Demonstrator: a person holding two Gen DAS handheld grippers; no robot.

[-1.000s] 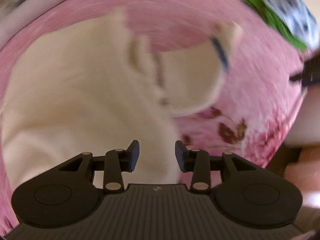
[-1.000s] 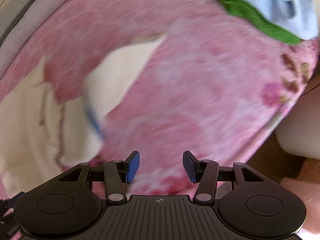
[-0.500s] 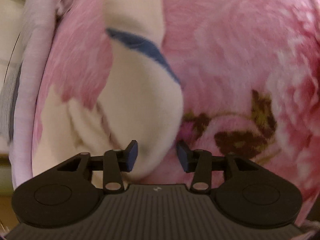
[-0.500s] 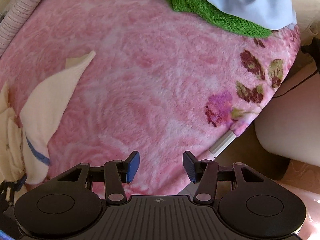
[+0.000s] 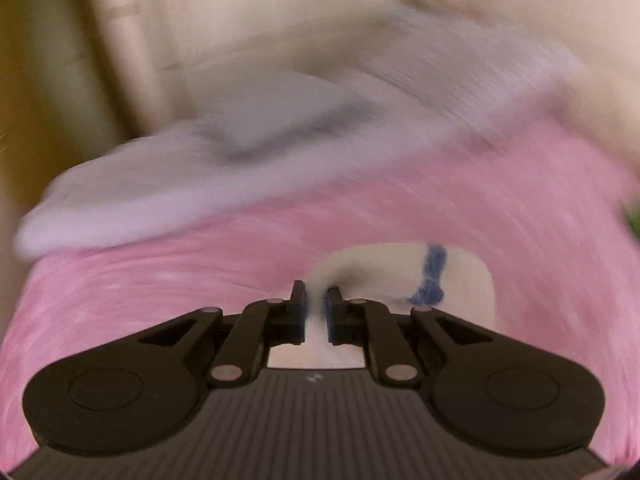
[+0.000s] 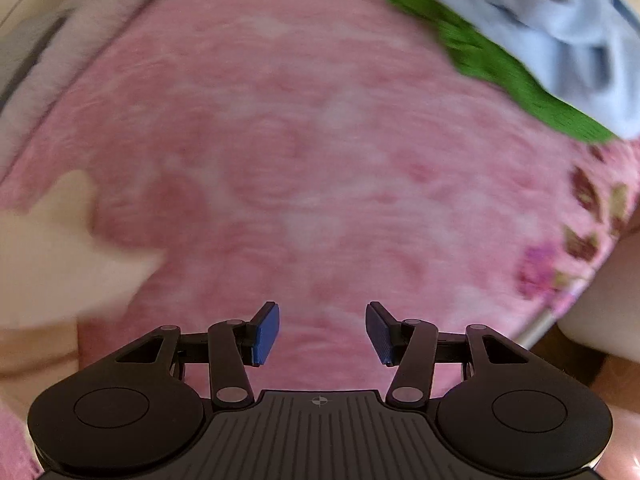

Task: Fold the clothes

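Cream fabric with a blue stripe, the garment [image 5: 460, 280], now sits pinched in our left gripper [image 5: 316, 304], whose jaws are closing to a narrow gap on a fold of it, where a second ago they stood wide above the cloth lying spread on the pink blanket [image 5: 160, 280]. Our right gripper [image 6: 323, 330] hangs half-wide and empty as before over the blanket, the garment's edge at the near left and the green cloth [image 6: 500, 64] and light blue cloth [image 6: 560, 32] far right.

Left gripper [image 5: 316, 304]: fingers closing, narrow gap, cream cloth with a blue stripe [image 5: 460, 276] pinched between. Right gripper [image 6: 322, 330]: fingers apart, nothing between, pointing steeply down.
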